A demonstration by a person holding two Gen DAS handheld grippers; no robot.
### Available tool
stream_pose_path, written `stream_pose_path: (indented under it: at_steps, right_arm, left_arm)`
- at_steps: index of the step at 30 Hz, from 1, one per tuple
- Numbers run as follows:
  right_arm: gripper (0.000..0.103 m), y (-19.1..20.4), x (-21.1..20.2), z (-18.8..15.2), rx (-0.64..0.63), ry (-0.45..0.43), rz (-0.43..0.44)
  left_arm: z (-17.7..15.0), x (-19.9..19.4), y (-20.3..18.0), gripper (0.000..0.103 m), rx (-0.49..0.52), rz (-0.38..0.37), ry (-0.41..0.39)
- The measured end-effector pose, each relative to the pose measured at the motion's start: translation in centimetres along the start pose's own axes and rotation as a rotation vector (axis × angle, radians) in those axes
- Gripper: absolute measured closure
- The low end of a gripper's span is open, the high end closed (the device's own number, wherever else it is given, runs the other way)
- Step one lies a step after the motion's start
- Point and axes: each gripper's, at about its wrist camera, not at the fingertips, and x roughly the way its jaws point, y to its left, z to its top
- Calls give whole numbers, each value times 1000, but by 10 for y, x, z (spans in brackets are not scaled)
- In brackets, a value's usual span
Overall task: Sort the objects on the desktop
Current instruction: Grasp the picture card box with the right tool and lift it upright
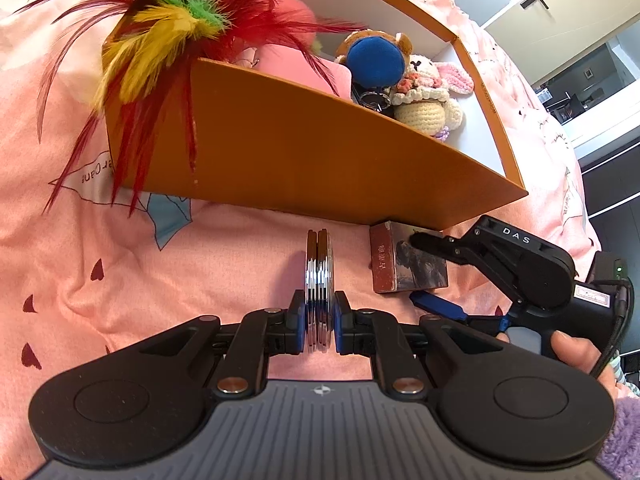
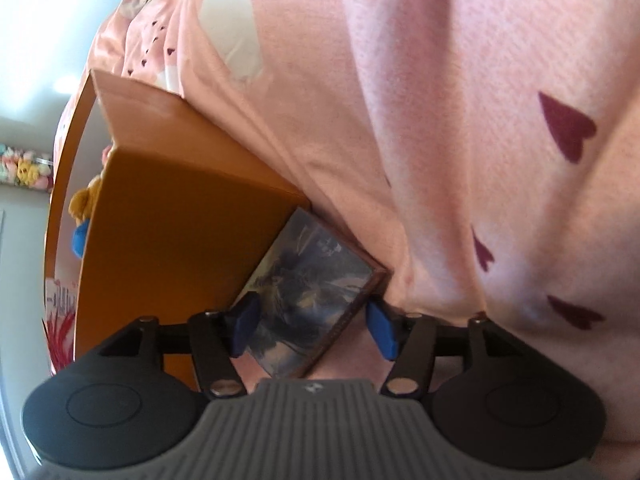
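we pinch the metal discs [image 1: 319, 280] in the left gripper [image 1: 319, 322] to carry them, while the right gripper [image 2: 312, 326], jaws wide, brackets the card box [image 2: 310, 292] for grasping.

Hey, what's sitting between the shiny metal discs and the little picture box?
Only bare pink bedsheet lies between the metal discs, clamped in the left tool, and the picture box; the left wrist view shows it.

One orange box [image 1: 304, 160], one feather shuttlecock [image 1: 168, 28], two plush toys [image 1: 420, 92], one stack of metal discs [image 1: 319, 276], one small picture box [image 2: 308, 292], two hand-held grippers [image 1: 318, 320].
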Motion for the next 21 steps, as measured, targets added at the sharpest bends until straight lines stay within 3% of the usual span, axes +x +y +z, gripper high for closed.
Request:
stream_pose_path:
  at_steps: [8, 15, 16, 18, 21]
  right_arm:
    - [68, -5, -22, -9, -6, -66, 33]
    - [76, -13, -51, -16, 25, -143, 128]
    - [87, -15, -54, -15, 38, -161, 152]
    - [89, -14, -56, -12, 41, -192, 170]
    - [87, -10, -47, -8, 33, -154, 158]
  left_arm:
    - [0, 2, 0, 88, 3, -4, 6]
    - [-2, 1, -1, 88, 5, -1, 4]
    - [-3, 1, 0, 88, 5, -1, 4]
    - [-2, 1, 0, 88, 3, -2, 3]
    - [-2, 0, 1, 88, -1, -7, 3]
